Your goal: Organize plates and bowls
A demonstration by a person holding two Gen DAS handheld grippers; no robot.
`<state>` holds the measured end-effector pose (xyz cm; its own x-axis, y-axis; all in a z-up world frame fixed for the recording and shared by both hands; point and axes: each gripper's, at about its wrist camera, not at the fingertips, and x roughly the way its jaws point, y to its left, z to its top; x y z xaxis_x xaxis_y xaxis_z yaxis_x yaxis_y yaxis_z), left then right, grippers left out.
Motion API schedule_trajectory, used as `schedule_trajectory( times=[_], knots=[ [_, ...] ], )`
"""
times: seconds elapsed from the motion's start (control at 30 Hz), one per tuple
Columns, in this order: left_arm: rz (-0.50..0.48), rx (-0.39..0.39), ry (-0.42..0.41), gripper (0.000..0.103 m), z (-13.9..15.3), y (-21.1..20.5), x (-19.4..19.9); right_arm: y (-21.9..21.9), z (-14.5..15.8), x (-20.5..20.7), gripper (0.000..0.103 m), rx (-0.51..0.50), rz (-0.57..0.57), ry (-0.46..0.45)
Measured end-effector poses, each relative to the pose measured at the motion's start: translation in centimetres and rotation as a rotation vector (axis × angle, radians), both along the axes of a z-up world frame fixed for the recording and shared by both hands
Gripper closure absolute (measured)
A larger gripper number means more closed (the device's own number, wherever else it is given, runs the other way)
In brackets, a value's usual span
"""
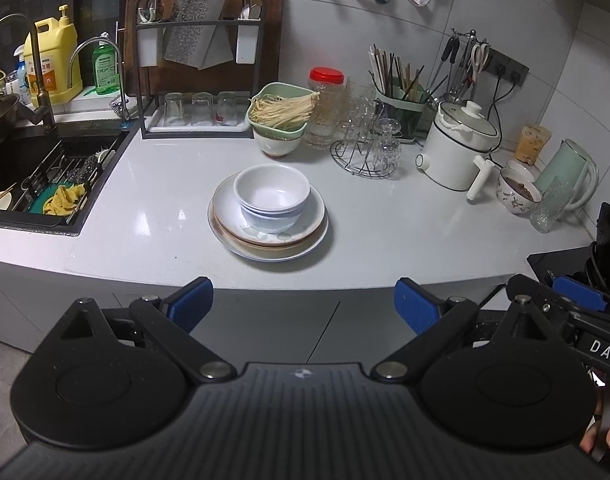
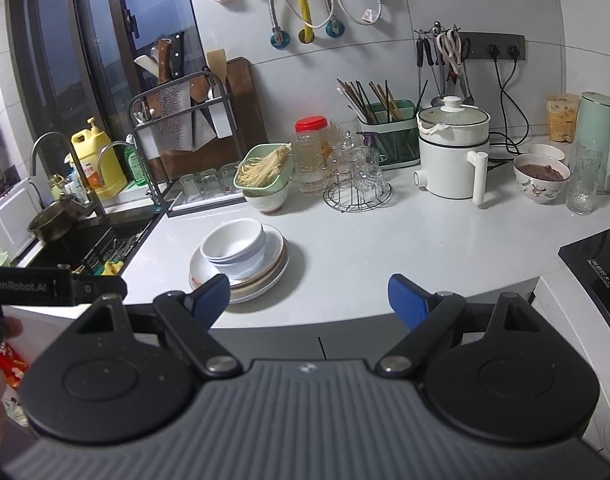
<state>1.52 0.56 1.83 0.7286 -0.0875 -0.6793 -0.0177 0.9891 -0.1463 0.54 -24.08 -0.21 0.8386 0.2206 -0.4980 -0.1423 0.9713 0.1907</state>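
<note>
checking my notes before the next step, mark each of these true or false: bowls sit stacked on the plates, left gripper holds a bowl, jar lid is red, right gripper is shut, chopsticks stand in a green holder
1. The white bowls sit stacked on the plates. True.
2. The left gripper holds a bowl. False: it is open and empty, short of the counter edge.
3. The glass jar has a red lid. True.
4. The right gripper is shut. False: its jaws stand wide apart with nothing between them.
5. The chopsticks stand in a green holder. True.
</note>
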Motion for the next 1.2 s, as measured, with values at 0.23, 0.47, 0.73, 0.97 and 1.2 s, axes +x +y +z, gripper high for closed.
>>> schedule_trajectory(
  times=[0.23, 0.47, 0.73, 0.97, 1.2],
  knots=[
    [-0.003, -0.003, 0.008, 0.004, -0.15, 0.19, 0.24, -0.03, -0.21, -0.2, 0.016, -0.002, -0.018, 0.001],
    [0.0, -0.016, 0.02, 0.004, -0.27, 0.7, -0.17, -0.07, -0.13, -0.5, 0.016, -0.005, -0.028, -0.001],
    [0.002, -0.03, 0.022, 0.004, -0.47, 0.77, -0.53, 0.15, -0.05, -0.63, 0.016, -0.007, -0.02, -0.004],
    [0.001, -0.02, 0.017, 0.004, -0.66, 0.81, -0.64, 0.19, -0.08, -0.7, 0.016, -0.012, -0.015, 0.0],
    [0.003, -0.019, 0.023, 0.004, -0.67, 0.88, -0.52, 0.14, 0.03, -0.81, 0.016, -0.013, -0.014, -0.005]
  ],
)
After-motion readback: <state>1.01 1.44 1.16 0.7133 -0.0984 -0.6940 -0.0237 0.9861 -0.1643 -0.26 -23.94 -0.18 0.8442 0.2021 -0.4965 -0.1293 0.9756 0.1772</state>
